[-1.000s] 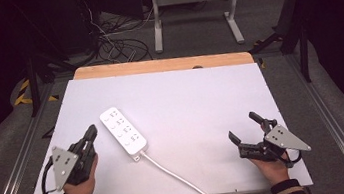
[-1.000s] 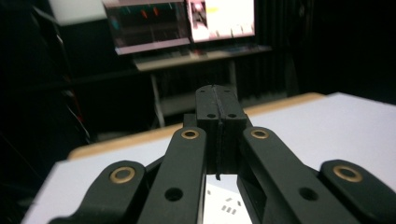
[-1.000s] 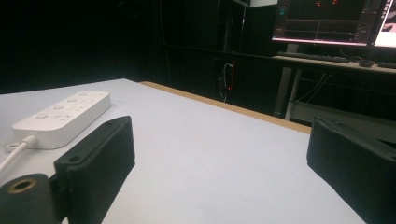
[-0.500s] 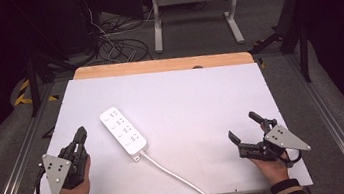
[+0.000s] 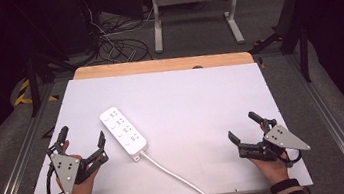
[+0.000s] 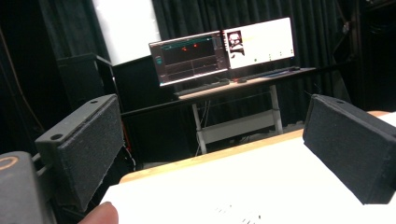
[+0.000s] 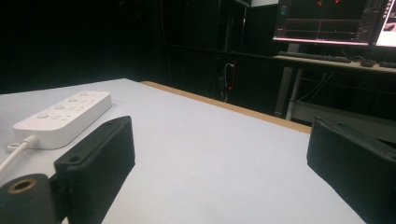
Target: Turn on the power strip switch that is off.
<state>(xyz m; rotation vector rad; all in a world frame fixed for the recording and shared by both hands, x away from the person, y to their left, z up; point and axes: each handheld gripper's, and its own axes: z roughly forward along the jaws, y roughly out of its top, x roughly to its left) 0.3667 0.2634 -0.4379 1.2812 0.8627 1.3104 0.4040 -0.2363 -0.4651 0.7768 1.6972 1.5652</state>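
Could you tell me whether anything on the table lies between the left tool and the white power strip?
Nothing visible does. The left tool sits open just left of the power strip, with bare white table between them.

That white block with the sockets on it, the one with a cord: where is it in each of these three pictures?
High view: the power strip lies left of centre on the white table, its cord running to the near edge.
Left gripper view: I cannot make it out.
Right gripper view: far left, beyond the left jaw.
Shared landmark: the table's wooden far edge.
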